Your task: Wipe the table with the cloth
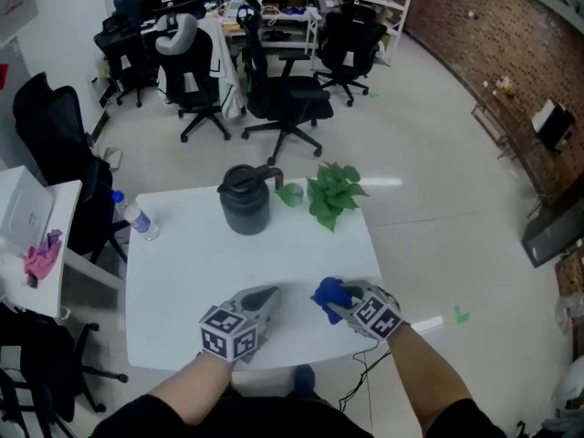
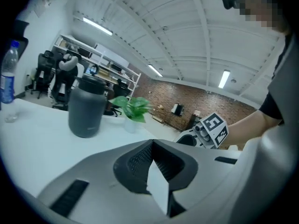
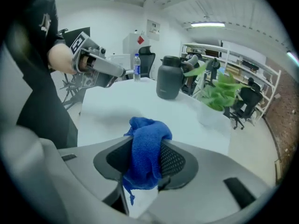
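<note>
A blue cloth (image 1: 326, 294) is bunched between the jaws of my right gripper (image 1: 334, 303), which is shut on it at the front right of the white table (image 1: 182, 272). In the right gripper view the cloth (image 3: 147, 148) fills the gap between both pads and hangs down over the table. My left gripper (image 1: 262, 297) rests low over the table's front edge, to the left of the cloth, with its jaws together and nothing in them. The left gripper view shows only bare table beyond its jaws (image 2: 154, 164).
A dark grey jug (image 1: 246, 199) and a small green plant (image 1: 330, 192) stand at the table's far side. A plastic water bottle (image 1: 137, 217) stands at the far left corner. Office chairs (image 1: 283, 89) stand on the floor beyond, and a second white desk (image 1: 36, 245) is at the left.
</note>
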`<state>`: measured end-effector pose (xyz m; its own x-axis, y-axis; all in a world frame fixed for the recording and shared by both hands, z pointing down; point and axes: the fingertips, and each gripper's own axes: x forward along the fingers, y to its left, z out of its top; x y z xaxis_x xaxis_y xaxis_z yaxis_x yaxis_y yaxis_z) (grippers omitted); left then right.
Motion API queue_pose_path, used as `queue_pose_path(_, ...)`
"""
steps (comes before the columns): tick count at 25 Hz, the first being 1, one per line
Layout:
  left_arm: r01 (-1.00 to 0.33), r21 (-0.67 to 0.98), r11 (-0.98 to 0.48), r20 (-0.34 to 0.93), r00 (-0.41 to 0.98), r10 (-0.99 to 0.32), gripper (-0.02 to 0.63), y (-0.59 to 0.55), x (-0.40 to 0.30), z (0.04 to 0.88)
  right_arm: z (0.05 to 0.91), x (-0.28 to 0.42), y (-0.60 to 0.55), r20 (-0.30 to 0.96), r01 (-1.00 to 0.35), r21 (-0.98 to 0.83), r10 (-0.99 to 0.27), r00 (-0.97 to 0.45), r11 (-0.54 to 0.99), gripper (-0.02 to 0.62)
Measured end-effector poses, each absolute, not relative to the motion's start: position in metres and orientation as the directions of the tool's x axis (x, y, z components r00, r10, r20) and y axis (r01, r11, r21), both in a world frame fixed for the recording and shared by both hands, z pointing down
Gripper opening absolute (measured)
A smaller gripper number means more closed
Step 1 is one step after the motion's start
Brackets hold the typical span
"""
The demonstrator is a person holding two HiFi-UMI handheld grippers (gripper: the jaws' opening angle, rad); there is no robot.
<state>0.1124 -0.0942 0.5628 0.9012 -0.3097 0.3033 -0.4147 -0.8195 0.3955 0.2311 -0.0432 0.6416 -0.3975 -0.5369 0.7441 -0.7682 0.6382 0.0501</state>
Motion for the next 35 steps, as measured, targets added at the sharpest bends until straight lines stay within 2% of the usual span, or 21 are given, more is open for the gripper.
queue_pose_path(5, -0.561, 0.366, -0.743, 0.364, 0.821, -0.44, 0.0, -0.137, 0.027, 0.569, 0.648, 0.141, -0.117, 0.799, -0.732, -0.027, -0.426, -0.425, 0.681, 0.17)
queue_pose_path(10, -0.631, 0.379, -0.677, 0.393, 0.772, -0.499, 0.0, -0.15, -0.04, 0.576, 0.673, 0.078, -0.174, 0.883, -0.786, -0.103, -0.308, -0.355, 0.61, 0.17)
queue_pose_path(14, -0.662, 0.4, -0.634, 0.4, 0.748, -0.529, 0.0, -0.152, -0.079, 0.58, 0.697, 0.07, -0.206, 0.945, -0.879, -0.1, -0.231, -0.23, 0.466, 0.169)
queue_pose_path(20, -0.691, 0.436, -0.577, 0.411, 0.723, -0.555, 0.0, -0.155, -0.119, 0.589, 0.723, 0.071, -0.238, 0.964, -0.937, -0.027, -0.241, -0.117, 0.349, 0.169)
queue_pose_path(27, -0.696, 0.458, -0.553, 0.417, 0.718, -0.558, 0.0, -0.154, -0.128, 0.595, 0.726, 0.068, -0.234, 0.979, -0.924, 0.042, -0.198, -0.037, 0.379, 0.161)
queue_pose_path(35, -0.681, 0.462, -0.569, 0.412, 0.733, -0.542, 0.0, -0.149, -0.116, 0.591, 0.722, 0.062, -0.193, 0.986, -0.864, 0.084, -0.166, 0.0, 0.497, 0.15)
